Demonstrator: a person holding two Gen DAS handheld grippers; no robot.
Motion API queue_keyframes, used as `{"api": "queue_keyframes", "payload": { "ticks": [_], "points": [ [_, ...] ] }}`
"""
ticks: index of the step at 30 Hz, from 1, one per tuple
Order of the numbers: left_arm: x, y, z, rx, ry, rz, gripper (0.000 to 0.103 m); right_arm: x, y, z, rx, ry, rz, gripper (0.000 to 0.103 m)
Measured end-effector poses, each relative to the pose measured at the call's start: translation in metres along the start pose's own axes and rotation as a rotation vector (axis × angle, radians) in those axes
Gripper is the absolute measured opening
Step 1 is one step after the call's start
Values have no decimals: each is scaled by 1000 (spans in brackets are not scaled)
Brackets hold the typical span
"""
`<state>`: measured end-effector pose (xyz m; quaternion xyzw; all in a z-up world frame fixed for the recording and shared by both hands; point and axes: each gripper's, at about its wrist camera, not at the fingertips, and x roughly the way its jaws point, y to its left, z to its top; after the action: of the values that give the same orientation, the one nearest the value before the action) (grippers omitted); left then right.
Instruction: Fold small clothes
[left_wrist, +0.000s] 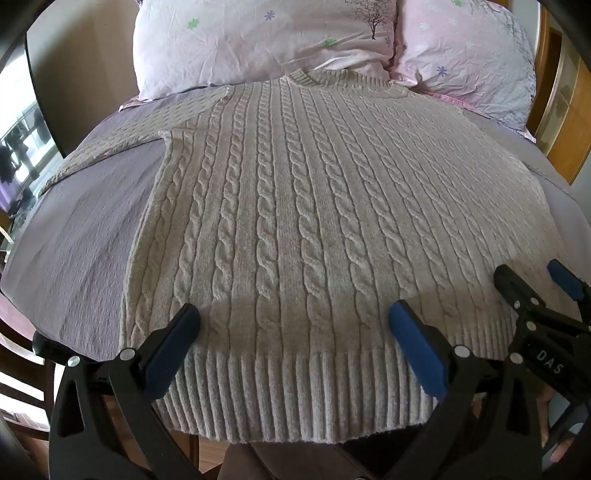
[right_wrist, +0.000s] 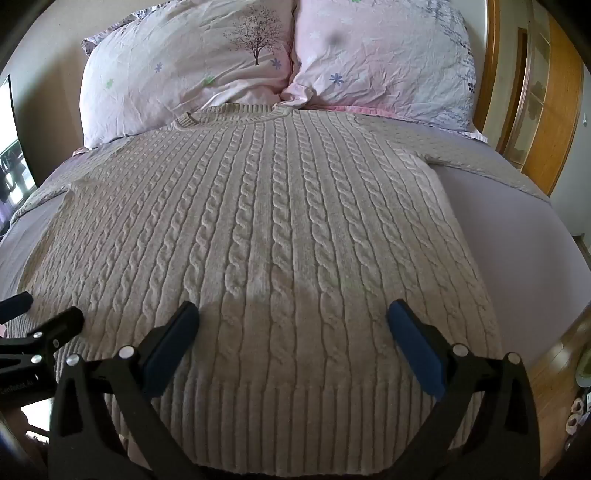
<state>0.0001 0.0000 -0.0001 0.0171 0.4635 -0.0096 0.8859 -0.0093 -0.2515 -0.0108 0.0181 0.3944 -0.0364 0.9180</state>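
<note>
A beige cable-knit sweater (left_wrist: 295, 206) lies flat on the bed, collar at the far end by the pillows, ribbed hem nearest me and hanging over the bed edge. It also fills the right wrist view (right_wrist: 280, 236). One sleeve (left_wrist: 122, 144) spreads to the left, the other sleeve (right_wrist: 472, 155) to the right. My left gripper (left_wrist: 293, 317) is open and empty, hovering over the hem's left-centre part. My right gripper (right_wrist: 293, 314) is open and empty over the hem's right part; it also shows in the left wrist view (left_wrist: 532, 277).
Two pink floral pillows (left_wrist: 258, 40) (right_wrist: 380, 59) lie at the head of the bed. The lilac bedsheet (left_wrist: 85, 236) (right_wrist: 517, 229) shows on both sides of the sweater. A wooden door and frame (right_wrist: 546, 103) stand at the right.
</note>
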Motion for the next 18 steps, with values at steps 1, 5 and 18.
{"api": "queue_keyframes", "payload": {
  "ticks": [1,5,18],
  "points": [
    [0,0,0,0,1,1,102,0,0,0,1,-1,1,101],
    [0,0,0,1,0,2,102,0,0,0,3,-1,3,101],
    [0,0,0,1,-2,2,102,0,0,0,2,1,3,101]
  ]
}}
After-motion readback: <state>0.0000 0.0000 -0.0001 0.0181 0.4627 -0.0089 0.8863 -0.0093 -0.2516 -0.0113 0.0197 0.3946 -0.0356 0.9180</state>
